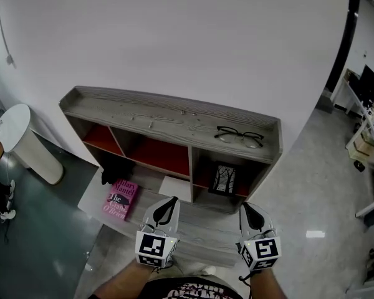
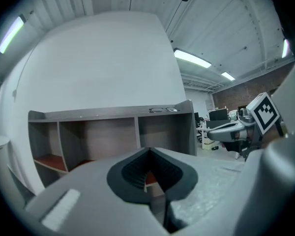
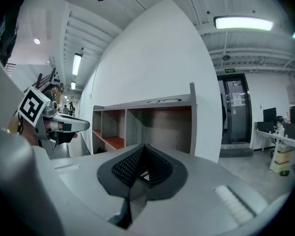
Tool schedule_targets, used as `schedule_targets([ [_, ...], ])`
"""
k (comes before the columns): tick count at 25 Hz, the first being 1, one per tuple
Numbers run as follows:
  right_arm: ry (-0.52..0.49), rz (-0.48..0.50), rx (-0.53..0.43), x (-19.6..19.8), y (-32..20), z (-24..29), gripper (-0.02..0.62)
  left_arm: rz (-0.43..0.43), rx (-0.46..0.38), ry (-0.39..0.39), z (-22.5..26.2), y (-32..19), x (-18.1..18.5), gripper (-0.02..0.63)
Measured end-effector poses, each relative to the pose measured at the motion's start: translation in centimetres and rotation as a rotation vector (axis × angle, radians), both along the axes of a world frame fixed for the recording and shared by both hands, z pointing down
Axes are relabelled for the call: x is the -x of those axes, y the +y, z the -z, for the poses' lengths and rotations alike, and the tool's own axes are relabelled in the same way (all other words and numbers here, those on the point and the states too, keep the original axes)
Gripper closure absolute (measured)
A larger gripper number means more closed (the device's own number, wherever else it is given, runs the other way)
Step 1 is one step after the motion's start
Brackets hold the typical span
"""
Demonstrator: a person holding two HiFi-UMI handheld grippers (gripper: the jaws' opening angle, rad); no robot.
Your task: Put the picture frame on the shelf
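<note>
Nearest the camera, left gripper [image 1: 165,212] and right gripper [image 1: 252,215] both pinched shut and empty over the grey bench [image 1: 199,232], pink book [image 1: 119,199] lying left, beyond it picture frame [image 1: 224,179] upright in the lower right compartment of the shelf [image 1: 174,120], glasses [image 1: 239,136] on top.

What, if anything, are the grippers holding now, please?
Nothing: left gripper and right gripper are both shut and empty; the picture frame stands inside the shelf.
</note>
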State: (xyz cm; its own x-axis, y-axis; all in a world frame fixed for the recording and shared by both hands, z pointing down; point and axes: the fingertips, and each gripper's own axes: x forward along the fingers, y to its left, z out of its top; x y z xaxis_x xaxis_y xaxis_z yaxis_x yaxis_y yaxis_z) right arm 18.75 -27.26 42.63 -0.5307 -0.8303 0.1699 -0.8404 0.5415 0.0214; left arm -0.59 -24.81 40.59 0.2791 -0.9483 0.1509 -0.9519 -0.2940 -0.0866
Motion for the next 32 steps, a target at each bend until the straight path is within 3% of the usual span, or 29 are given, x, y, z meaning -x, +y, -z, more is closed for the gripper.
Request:
schedule_targets([
  [5, -0.003, -0.021, -0.015, -0.1, 2.3, 1.3, 0.569, 0.007, -0.057, 0.013, 2.6, 2.5, 2.6, 0.606],
  [10, 0.009, -0.06, -0.011, 0.8, 6.3, 2.6, 0.569, -0.037, -0.051, 0.035, 3.0, 5.1, 4.6, 0.606],
  [20, 0.005, -0.136, 0.014, 8.0, 14.9, 2.4, 0.569, -0.031, 0.018, 0.049, 0.4, 12.0, 16.5, 0.606],
  [27, 0.02, -0.19, -0.026, 9.1, 18.7, 4.2, 0.569, -0.104, -0.03, 0.07, 1.9, 14.4, 17.0, 0.606],
  [32, 0.007, -0.195, -0.025, 10.2, 19.2, 4.1, 0.569, -0.132, -0.01, 0.06, 1.5, 15.0, 17.6, 0.606],
])
